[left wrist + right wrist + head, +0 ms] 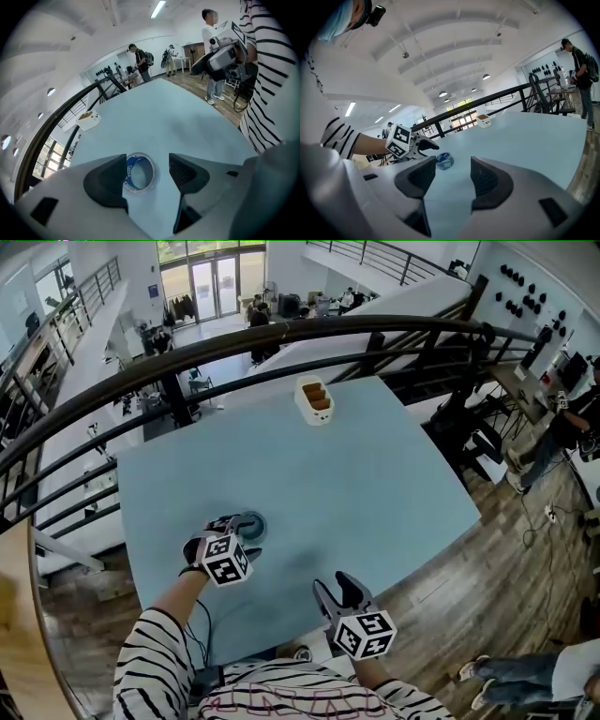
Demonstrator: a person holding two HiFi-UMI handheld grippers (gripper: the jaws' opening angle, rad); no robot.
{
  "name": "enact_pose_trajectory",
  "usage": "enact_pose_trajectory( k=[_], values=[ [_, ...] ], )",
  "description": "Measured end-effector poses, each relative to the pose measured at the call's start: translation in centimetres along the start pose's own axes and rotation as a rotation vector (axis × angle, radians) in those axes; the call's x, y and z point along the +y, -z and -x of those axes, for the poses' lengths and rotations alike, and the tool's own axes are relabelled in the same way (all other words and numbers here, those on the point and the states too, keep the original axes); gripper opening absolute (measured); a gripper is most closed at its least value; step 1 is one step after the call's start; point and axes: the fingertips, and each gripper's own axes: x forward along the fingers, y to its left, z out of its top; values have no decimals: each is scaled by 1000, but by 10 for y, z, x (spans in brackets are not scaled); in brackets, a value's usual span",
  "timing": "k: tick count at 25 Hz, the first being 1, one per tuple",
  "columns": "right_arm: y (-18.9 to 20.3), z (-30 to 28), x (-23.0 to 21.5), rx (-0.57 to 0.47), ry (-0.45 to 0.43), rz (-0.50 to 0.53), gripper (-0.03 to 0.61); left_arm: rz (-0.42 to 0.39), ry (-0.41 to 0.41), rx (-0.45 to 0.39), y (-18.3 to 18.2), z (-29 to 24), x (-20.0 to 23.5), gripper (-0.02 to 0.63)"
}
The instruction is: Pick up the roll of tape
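A blue roll of tape [252, 524] lies flat on the light blue table [375, 484], near its front left. My left gripper [237, 531] is right over it and open. In the left gripper view the roll of tape [139, 172] sits on the table between the two dark pads [109, 180], close to the left one, which hides its edge; nothing is gripped by the left gripper [143, 176]. My right gripper [336, 590] hovers open and empty near the table's front edge. From the right gripper [449, 177] view, the roll of tape [444, 160] lies ahead beside the left gripper's marker cube [400, 140].
A white box [315, 399] with brown contents stands at the table's far side. A dark metal railing [281, 338] curves behind the table. Wooden floor lies to the right, with people [572, 418] standing there. A striped sleeve [155, 662] is at the bottom.
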Motion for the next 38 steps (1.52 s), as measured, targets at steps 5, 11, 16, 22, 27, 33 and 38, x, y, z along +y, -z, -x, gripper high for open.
enact_pose_trajectory(
  k=[5, 11, 16, 22, 27, 33, 38],
  values=[
    [3, -4, -3, 18, 12, -9, 227, -17, 50, 63, 14, -25, -3, 264],
    [9, -4, -4, 22, 37, -28, 227, -32, 109, 117, 31, -45, -10, 264],
    [9, -2, -9, 19, 65, -42, 227, -75, 151, 158, 35, -55, -14, 264],
    [12, 3, -14, 20, 96, -62, 227, -106, 213, 203, 39, -64, -16, 229],
    [15, 9, -18, 22, 116, -78, 227, -134, 236, 229, 41, -69, -20, 153],
    [18, 11, -21, 24, 122, -87, 227, -125, 256, 262, 42, -71, -22, 150],
    [17, 8, -18, 28, 108, -86, 227, -137, 264, 283, 41, -70, -24, 131]
  ],
)
